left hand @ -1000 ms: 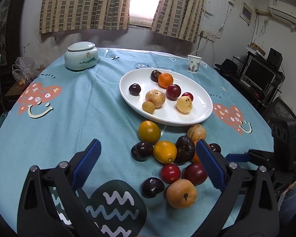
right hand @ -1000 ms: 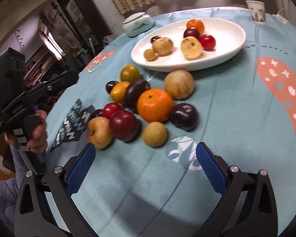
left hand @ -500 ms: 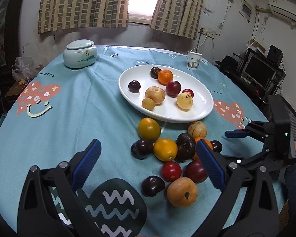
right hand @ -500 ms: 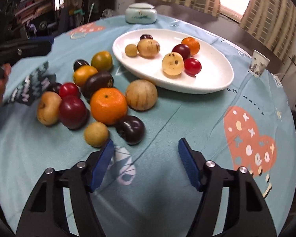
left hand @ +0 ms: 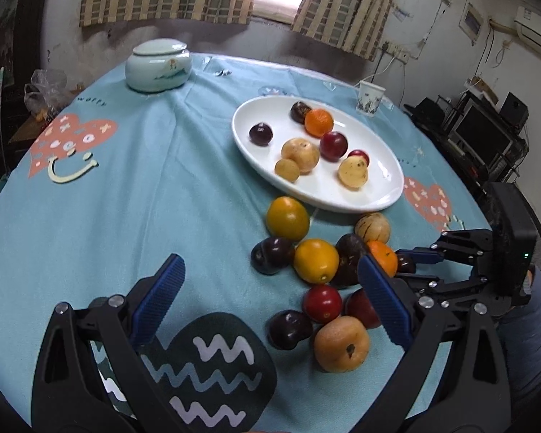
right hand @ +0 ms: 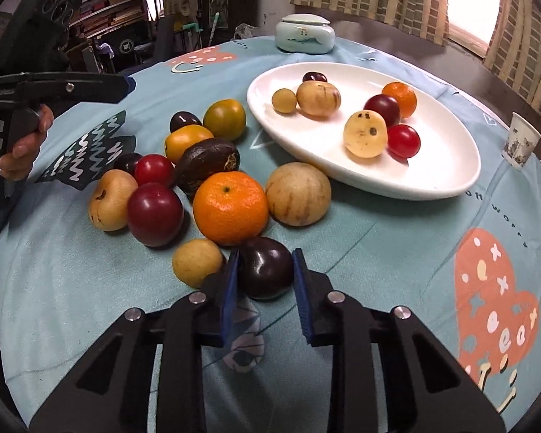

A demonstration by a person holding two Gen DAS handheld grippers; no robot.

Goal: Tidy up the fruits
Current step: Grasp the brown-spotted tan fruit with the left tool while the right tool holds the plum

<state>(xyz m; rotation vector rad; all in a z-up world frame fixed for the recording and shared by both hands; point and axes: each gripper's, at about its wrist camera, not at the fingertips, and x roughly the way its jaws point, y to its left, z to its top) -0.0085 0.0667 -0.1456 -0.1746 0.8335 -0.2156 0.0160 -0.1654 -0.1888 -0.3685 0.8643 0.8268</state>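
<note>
A white oval plate [right hand: 451, 180] holds several fruits. Beside it, loose fruit lies in a pile on the blue tablecloth, among it an orange [right hand: 230, 207], a tan round fruit [right hand: 298, 193] and a small yellow fruit [right hand: 197, 262]. My right gripper [right hand: 265, 252] is closing on a dark plum [right hand: 265, 269] at the pile's near edge, a blue pad pressed to each side; the plum rests on the cloth. In the left wrist view the same gripper [left hand: 411, 256] reaches in from the right. My left gripper [left hand: 269, 263] hangs open above the cloth, holding nothing.
A pale lidded ceramic jar [left hand: 158, 65] stands at the far left of the table and a paper cup [left hand: 369, 97] behind the plate [left hand: 256, 108]. A person's hand [right hand: 25, 144] grips the left tool. The round table's edge curves close on all sides.
The right gripper's jaws went from wide open to closed around the dark plum, after rolling and shifting toward it. The left gripper has hardly moved.
</note>
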